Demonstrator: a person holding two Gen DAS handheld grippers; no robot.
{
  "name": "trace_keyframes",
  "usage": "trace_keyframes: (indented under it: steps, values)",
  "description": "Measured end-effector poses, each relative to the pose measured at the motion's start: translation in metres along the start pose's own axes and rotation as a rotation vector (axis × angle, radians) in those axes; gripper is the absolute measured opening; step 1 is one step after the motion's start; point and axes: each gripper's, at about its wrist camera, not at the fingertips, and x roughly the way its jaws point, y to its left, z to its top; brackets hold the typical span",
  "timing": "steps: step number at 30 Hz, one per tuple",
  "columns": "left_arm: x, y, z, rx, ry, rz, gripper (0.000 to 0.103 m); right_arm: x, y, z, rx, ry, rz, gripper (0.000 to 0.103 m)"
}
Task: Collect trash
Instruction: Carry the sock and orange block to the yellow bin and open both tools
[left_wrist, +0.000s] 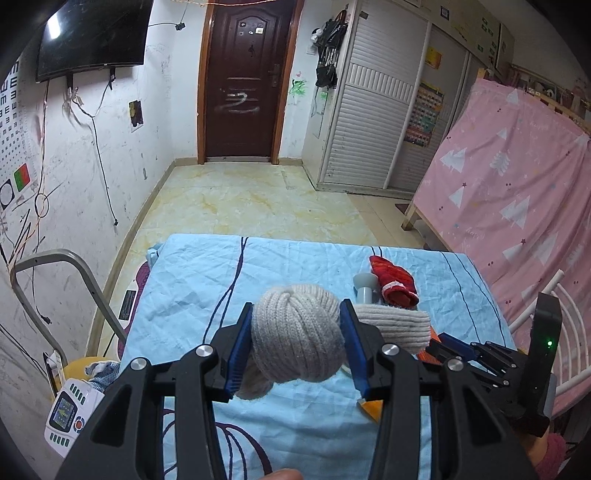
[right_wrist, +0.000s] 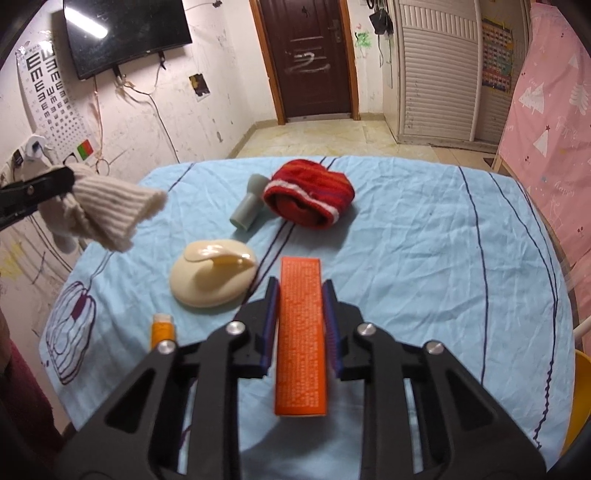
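The left claw (left_wrist: 297, 341) is clamping a beige knitted sock bundle (left_wrist: 295, 339) between its 2 blue pads, holding it lifted above the bench (right_wrist: 424, 258), which is wearing a light blue cloth. From the right wrist view, the bundle's ribbed cuff is hanging free at the left, off the cloth. The right claw (right_wrist: 300, 325) is gripping an orange box (right_wrist: 301, 332) lengthwise, its pads pressing on the 2 long sides while the box is lying flat on the cloth. Just left of it, a cream dome-shaped lid (right_wrist: 214, 273) is sitting on the bench, with a small orange tube (right_wrist: 161, 330) nearer the camera. Farther back, a red knitted sock (right_wrist: 310, 197) is lying beside a grey plastic piece (right_wrist: 249, 206), the 2 touching.
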Motion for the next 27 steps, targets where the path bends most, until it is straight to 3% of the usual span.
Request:
trace_keyframes:
  steps: [10,19,27]
  values:
    - [0.000,-0.040,0.003,0.059,0.004,-0.002,0.037,-0.037,-0.032,0.001,0.040,-0.096,0.003,0.022]
    - [0.000,-0.105,0.006,0.149,-0.001,-0.033,0.037,-0.081,-0.083,-0.005,0.108,-0.192,-0.034,0.022]
    - [0.002,-0.145,0.009,0.189,-0.011,-0.048,0.038,-0.075,-0.101,-0.012,0.139,-0.147,0.044,0.023]
